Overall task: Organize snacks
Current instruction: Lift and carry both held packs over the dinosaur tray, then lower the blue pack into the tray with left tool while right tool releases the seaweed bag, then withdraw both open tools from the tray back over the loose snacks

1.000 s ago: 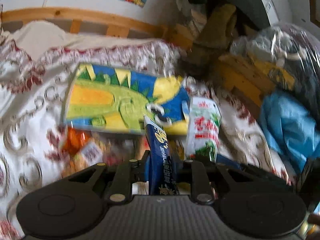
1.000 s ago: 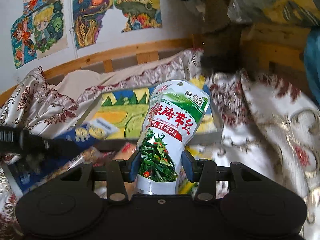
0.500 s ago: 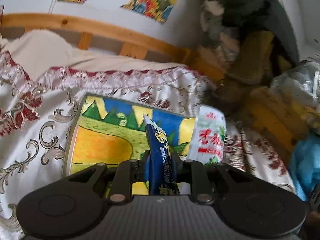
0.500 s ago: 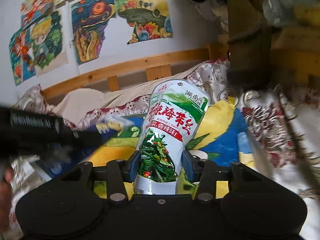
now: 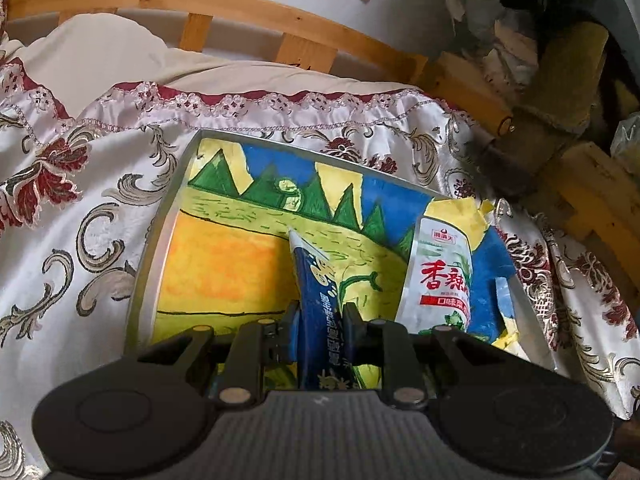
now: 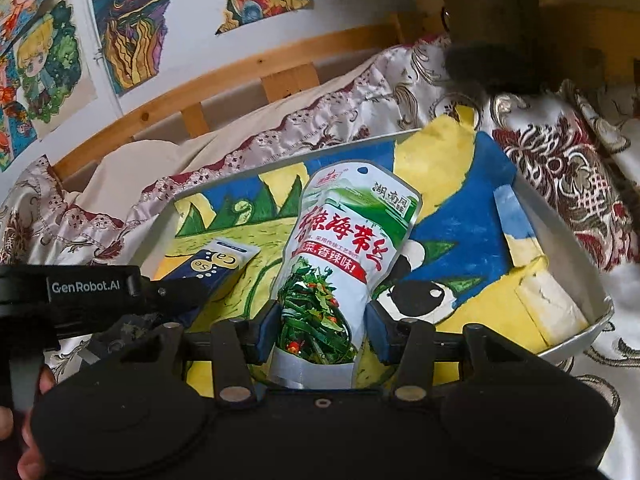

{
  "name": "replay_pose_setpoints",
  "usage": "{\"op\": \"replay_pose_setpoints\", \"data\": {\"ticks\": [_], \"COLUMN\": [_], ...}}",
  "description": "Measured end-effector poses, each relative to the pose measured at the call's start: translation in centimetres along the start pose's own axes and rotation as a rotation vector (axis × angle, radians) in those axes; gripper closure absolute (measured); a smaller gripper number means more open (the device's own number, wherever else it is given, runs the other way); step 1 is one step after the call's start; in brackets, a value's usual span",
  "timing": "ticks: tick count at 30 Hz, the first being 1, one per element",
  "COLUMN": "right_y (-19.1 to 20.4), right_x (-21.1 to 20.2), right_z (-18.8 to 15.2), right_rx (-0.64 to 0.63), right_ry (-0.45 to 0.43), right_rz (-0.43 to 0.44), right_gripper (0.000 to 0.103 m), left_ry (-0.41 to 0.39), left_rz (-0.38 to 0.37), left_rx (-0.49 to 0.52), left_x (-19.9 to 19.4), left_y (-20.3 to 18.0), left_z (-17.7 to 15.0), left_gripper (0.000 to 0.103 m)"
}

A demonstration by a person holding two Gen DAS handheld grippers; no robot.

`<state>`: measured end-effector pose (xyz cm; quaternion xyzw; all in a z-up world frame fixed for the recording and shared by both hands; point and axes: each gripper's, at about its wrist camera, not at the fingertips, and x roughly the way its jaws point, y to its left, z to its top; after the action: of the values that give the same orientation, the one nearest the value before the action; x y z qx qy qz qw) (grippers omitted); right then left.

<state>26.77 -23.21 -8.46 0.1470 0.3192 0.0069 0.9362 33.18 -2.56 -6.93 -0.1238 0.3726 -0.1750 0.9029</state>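
The tall white and green snack pouch with red letters [image 6: 334,264] stands between the blue pads of the right gripper [image 6: 320,330]. Its jaws have just been opening, and there are small gaps beside the pouch now. The bottom of the pouch looks like it sits in the shallow grey metal tray lined with a painted yellow, green and blue picture [image 6: 592,280], so I think the gripper is letting it go there. The pouch is in the middle of the tray, nearer the close edge.

To its left, the thin dark blue snack packet with gold dots [image 5: 316,300] is pinched tight in the left gripper [image 5: 319,330], whose jaws are almost together. The packet pokes up and forward over the near left part of the tray. It is held by its bottom end so the rest can be laid down flat, I guess. It is not put down yet.

The two snacks are close side by side, so they may end up neat in a row. The tray lies on a shiny white bedspread with red flowers and gold swirls [image 5: 72,208]. Far behind is a wooden bed rail [image 5: 240,4] and a white wall with colourful drawings [image 6: 128,24].
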Motion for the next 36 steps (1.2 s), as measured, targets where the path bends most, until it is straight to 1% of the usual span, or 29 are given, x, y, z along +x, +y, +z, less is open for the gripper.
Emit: {"op": "replay_pose_setpoints", "data": {"ticks": [4,6,7,8,9,10,11,12,13,15,16,18,20,24,27,31,33,36], "right_y": [0.0,0.1,0.2,0.2,0.1,0.1,0.1,0.1,0.2,0.2,0.3,0.5,0.7,1.6,2.5,3.8,4.1,4.1], "right_x": [0.1,0.1,0.1,0.0,-0.1,-0.3,-0.5,-0.8,-1.2,-2.0,-2.6,-3.8,-5.1,-8.6,-11.6,-15.9,-18.1,-20.5], "right_z": [-0.3,-0.3,-0.4,-0.3,-0.3,-0.3,-0.3,-0.2,-0.2,0.0,0.1,0.3,0.6,1.1,1.1,0.2,-0.5,-1.5], "right_rx": [-0.008,-0.018,-0.021,-0.024,-0.025,-0.025,-0.027,-0.031,-0.037,-0.042,-0.043,-0.051,-0.065,-0.102,-0.129,-0.163,-0.158,-0.127], "right_ry": [0.004,0.005,0.004,0.002,0.0,-0.003,-0.007,-0.015,-0.023,-0.038,-0.048,-0.067,-0.089,-0.154,-0.205,-0.269,-0.291,-0.302], "right_rz": [-0.011,-0.012,-0.015,-0.019,-0.019,-0.019,-0.023,-0.027,-0.029,-0.028,-0.03,-0.029,-0.027,-0.019,-0.013,-0.011,-0.007,0.01], "right_gripper": [0.048,0.045,0.045,0.045,0.041,0.038,0.033,0.03,0.028,0.02,0.018,0.01,0.006,0.001,0.001,0.001,0.001,0.001], "left_ry": [0.014,0.015,0.017,0.02,0.015,0.003,-0.008,-0.02,-0.03,-0.044,-0.051,-0.064,-0.08,-0.107,-0.137,-0.176,-0.195,-0.195], "left_rz": [0.01,0.022,0.028,0.029,0.031,0.036,0.043,0.05,0.057,0.06,0.063,0.077,0.1,0.131,0.148,0.153,0.155,0.168], "left_rx": [-0.023,-0.033,-0.037,-0.042,-0.048,-0.053,-0.055,-0.058,-0.063,-0.073,-0.076,-0.073,-0.059,-0.029,-0.017,-0.008,-0.006,-0.011], "left_x": [0.3,0.4,0.4,0.4,0.2,-0.1,-0.4,-0.8,-1.2,-2.1,-2.6,-3.8,-5.2,-8.6,-11.5,-15.7,-17.6,-20.3], "left_y": [0.2,0.3,0.3,0.4,0.5,0.5,0.5,0.5,0.5,0.4,0.4,0.1,-0.2,-0.8,-1.1,-1.2,-1.3,-1.3], "left_z": [0.0,0.0,0.0,0.0,-0.1,-0.1,-0.2,-0.2,-0.2,0.0,0.1,0.1,-0.1,-0.9,-2.0,-3.6,-4.4,-5.6], "left_gripper": [0.079,0.073,0.068,0.056,0.046,0.04,0.031,0.025,0.022,0.015,0.013,0.006,0.004,0.001,0.0,0.0,0.0,0.0]}}
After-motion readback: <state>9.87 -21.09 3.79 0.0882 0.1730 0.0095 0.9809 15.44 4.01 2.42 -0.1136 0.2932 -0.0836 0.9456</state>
